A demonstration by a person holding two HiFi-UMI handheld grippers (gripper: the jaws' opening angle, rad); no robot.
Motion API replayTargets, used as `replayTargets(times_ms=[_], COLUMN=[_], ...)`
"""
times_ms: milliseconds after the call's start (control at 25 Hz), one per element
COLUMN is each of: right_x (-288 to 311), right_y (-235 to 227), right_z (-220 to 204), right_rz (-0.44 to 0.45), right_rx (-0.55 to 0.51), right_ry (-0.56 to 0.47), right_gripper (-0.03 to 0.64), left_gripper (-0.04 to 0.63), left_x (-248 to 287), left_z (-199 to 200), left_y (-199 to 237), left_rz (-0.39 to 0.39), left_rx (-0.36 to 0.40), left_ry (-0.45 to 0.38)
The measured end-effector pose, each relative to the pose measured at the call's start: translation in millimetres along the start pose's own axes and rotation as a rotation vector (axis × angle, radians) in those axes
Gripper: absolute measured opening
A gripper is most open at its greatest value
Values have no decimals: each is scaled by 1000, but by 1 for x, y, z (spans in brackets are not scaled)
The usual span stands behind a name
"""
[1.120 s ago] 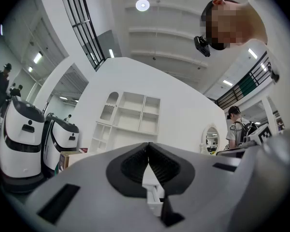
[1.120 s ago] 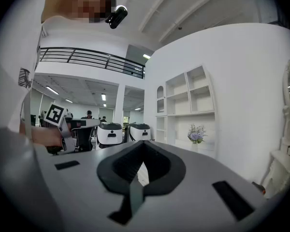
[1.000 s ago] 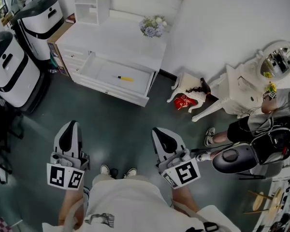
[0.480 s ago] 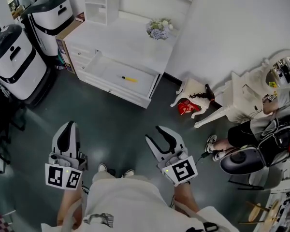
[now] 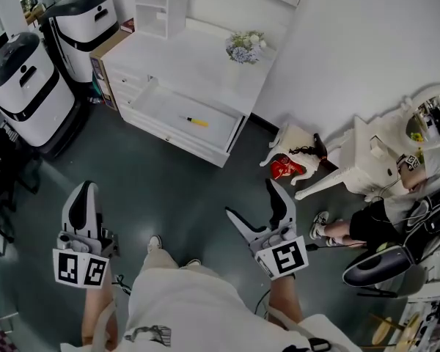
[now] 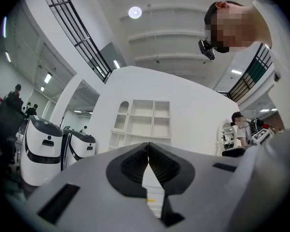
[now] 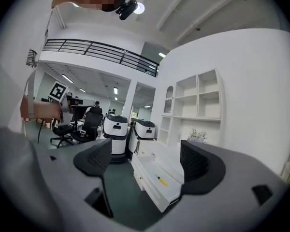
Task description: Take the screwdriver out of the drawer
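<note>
The screwdriver (image 5: 193, 122), with a yellow handle, lies in the open white drawer (image 5: 161, 108) of a white dresser across the dark floor. Both grippers are held well short of it. My left gripper (image 5: 85, 189) is shut, its pads (image 6: 148, 151) pressed together with nothing in them. My right gripper (image 5: 251, 198) is open; its jaws have just been opening wide and nothing is between them. In the right gripper view the screwdriver (image 7: 162, 180) and the drawer (image 7: 150, 170) show far off between the spread pads of that gripper (image 7: 144, 159).
Two white-and-black machines (image 5: 26, 86) (image 5: 81, 20) stand left of the dresser. Flowers (image 5: 246, 46) sit on its top. At the right are a small stool with a red bag (image 5: 284, 167), a white dressing table (image 5: 374, 152) and a seated person (image 5: 381, 218).
The right gripper's jaws went from shut to wide open. The left gripper shifted left and lower in the head view, and the dresser has drawn slightly nearer.
</note>
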State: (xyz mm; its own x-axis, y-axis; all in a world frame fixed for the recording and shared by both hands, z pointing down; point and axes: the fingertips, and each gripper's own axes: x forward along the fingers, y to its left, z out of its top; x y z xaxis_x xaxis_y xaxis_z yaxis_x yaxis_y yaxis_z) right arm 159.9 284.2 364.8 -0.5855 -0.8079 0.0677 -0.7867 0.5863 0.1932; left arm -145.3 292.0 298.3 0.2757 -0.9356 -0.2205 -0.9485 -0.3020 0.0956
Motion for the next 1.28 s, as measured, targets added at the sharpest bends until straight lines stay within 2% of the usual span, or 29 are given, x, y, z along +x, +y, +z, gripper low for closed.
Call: replayTargets(times_ms=[200,400,680,920,1040,1280], right_x=[18,49,123,227,272,318], right_y=[8,13,-16,-44,-57,-77], right_z=[-7,-27,-53,-57,-59,-65], right_rz=[15,29,25,48,47,9], right_rx=[-26,-6,19,-12,-10,14], right_ry=[0,64,153,234,272,319], right_gripper=[431,431,431,431,431,431], left_gripper=[15,15,15,15,15,15], left_x=[4,32,126,212,256,321], left_z=[-21,-47,-71,-103,-110,-126], left_y=[4,23,51,115,142,170], left_rz=[-6,-22,-76,-75,-100,-153], left_rx=[-20,-60,-85,-148,-162,-172], left_ry=[34,69,64,112,127,143])
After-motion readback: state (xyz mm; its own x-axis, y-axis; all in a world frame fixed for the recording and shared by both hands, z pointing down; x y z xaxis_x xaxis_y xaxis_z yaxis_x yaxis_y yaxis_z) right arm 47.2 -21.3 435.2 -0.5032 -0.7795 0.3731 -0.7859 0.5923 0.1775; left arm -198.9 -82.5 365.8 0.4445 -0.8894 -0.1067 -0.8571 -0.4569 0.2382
